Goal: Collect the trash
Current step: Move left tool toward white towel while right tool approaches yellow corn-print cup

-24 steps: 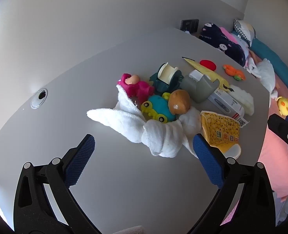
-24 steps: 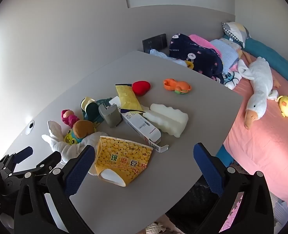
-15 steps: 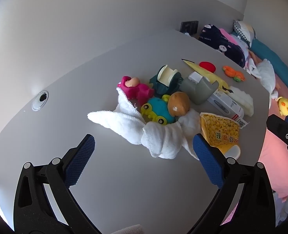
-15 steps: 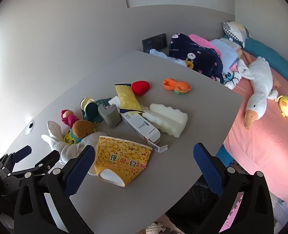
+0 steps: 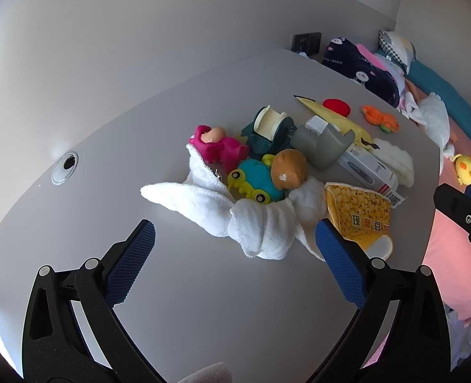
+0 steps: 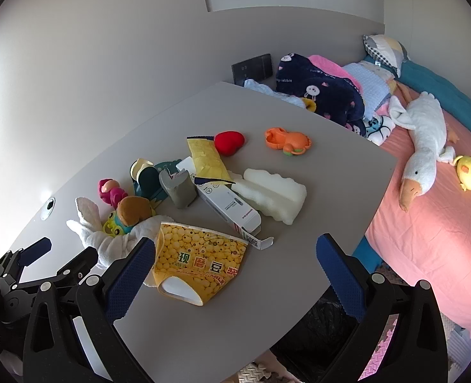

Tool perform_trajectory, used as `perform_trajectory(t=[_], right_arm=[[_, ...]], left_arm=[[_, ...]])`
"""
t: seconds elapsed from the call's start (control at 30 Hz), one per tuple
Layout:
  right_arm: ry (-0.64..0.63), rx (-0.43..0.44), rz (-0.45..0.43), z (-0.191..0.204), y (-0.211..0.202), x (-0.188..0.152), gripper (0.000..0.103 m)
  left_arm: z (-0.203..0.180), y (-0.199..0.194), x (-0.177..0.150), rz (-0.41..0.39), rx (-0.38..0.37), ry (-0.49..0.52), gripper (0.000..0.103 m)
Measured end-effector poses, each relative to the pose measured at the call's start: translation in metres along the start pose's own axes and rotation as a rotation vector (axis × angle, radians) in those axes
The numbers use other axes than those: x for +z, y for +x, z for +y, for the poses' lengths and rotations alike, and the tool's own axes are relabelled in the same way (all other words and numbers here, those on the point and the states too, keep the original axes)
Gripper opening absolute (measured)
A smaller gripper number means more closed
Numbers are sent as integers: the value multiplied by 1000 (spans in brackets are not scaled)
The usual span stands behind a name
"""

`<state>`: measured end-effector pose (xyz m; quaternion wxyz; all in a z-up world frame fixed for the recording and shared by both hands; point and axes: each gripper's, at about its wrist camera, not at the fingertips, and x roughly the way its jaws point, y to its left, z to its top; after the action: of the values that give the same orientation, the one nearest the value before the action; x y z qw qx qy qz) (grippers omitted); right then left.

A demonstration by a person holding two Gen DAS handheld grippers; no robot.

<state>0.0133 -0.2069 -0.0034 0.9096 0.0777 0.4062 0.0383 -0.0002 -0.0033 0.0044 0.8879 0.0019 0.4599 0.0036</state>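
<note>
Both grippers, left gripper [image 5: 235,242] and right gripper [image 6: 235,260], hover with jaws wide, empty; the right should straddle the yellow snack bag [image 6: 197,263] squarely.

Grey table [image 6: 315,172], white walls [image 6: 92,48], pink bed [image 6: 427,223].

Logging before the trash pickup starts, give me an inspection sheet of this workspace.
Surface: grey table, cluttered toward its left half.
Job's things: crushed yellow paper cup, torn white carton, yellow wrapper, white foam block.
Clutter: red heart, orange toy, white towel around small toys, grey holder.
Grippers: left gripper and right gripper open, holding nothing.
Cables: nothing seen.
Surroundings: bed with goose plush; black bag below the table edge.
</note>
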Motion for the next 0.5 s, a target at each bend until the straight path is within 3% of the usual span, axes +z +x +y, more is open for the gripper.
perform_trajectory(t=[0.5], right_arm=[[1,-1,3,-1,3,1,100]], left_arm=[[-1,3,-1,1,9,-10,97]])
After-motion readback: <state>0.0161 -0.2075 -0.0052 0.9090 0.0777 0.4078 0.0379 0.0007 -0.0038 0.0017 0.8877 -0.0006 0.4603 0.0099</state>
